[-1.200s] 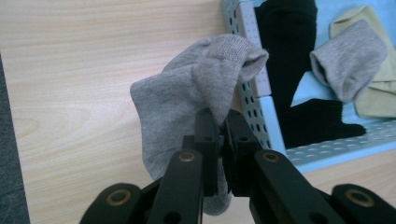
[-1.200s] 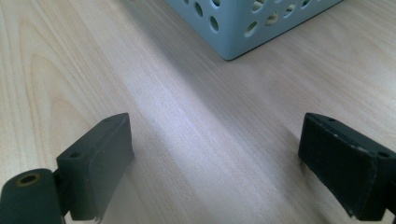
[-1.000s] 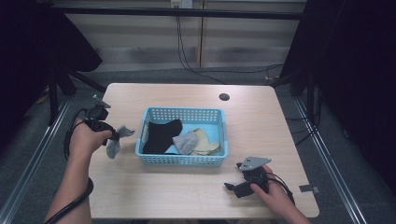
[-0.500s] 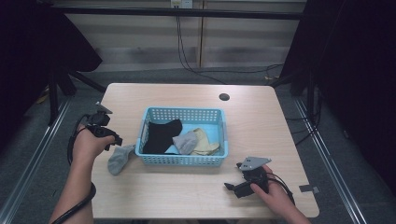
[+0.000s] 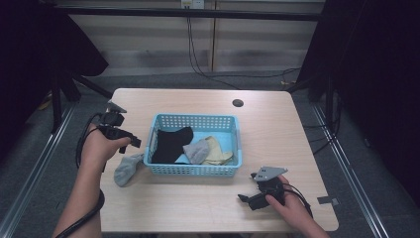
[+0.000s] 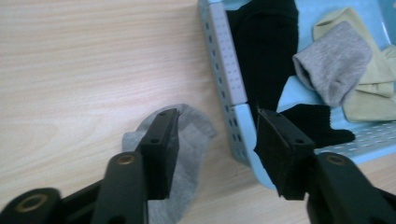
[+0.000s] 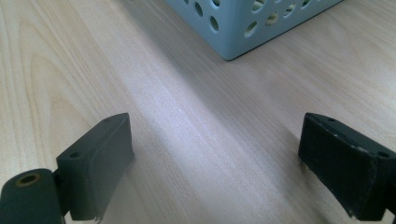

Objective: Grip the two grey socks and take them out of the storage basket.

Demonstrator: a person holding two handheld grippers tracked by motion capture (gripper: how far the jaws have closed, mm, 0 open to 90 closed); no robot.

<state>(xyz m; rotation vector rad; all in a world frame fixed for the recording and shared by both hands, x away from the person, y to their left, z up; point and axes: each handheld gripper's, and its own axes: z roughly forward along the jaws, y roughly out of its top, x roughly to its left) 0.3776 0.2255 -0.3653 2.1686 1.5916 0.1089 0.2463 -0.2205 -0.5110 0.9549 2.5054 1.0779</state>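
Both grippers' jaws open, empty; grey sock (image 5: 128, 167) beside basket (image 5: 195, 170), possibly touching.

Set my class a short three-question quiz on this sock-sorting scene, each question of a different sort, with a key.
1. True or false: the grey sock on the table lies inside the blue basket.
2. Which gripper is nearer that sock? A) left gripper B) right gripper
3. Fill in: the darkest sock in the basket is ____.

Key
1. False: it lies on the table beside the basket's left wall.
2. A.
3. Black: the black sock lies beside a second grey sock and a yellow sock.
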